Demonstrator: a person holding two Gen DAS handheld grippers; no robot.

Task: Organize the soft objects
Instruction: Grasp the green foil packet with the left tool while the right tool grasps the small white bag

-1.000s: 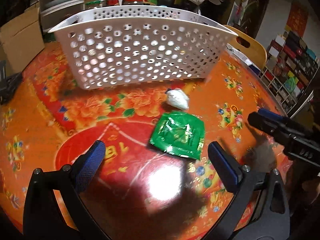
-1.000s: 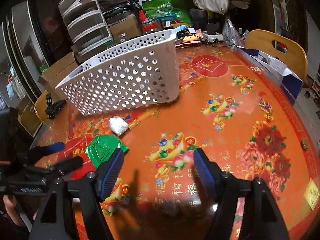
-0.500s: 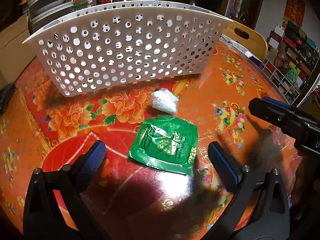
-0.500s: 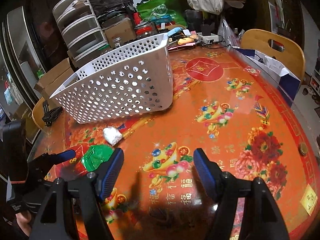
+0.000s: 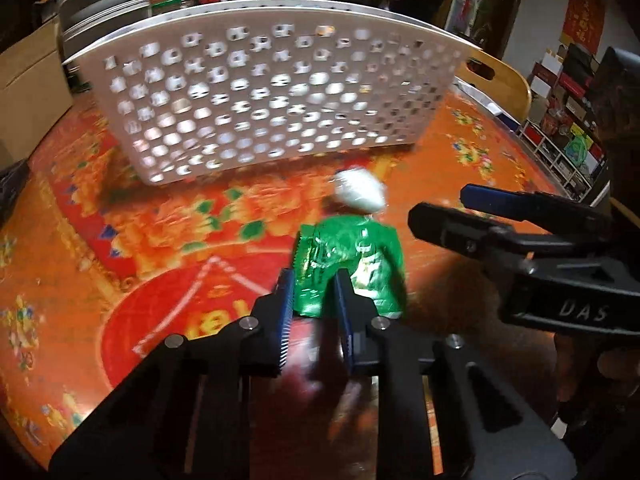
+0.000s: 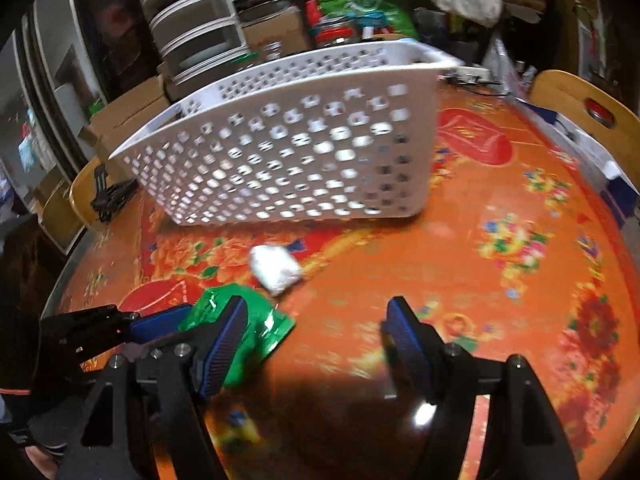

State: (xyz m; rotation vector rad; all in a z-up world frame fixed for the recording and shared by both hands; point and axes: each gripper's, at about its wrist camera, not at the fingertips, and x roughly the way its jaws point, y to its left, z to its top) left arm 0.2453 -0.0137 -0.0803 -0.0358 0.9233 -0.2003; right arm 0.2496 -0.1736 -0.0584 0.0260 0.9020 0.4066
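My left gripper [image 5: 314,300] is shut on the near edge of a green foil packet [image 5: 352,260], which also shows in the right wrist view [image 6: 256,320]. A small white soft bundle [image 5: 360,194] lies on the table just beyond the packet, also seen from the right [image 6: 276,266]. A white perforated basket [image 5: 272,92] stands behind both [image 6: 288,152]. My right gripper [image 6: 316,344] is open and empty, close to the right of the packet; it shows in the left wrist view [image 5: 480,208].
The table [image 6: 500,280] has a glossy orange-red flowered cover. Cardboard boxes [image 6: 132,108], plastic drawers [image 6: 192,32] and bags stand behind the basket. A wooden chair [image 6: 580,108] stands at the right edge, another chair [image 6: 80,196] at the left.
My left gripper has moved forward and closed on the green packet. My right gripper has swung left, closer to the packet and the white bundle, still open.
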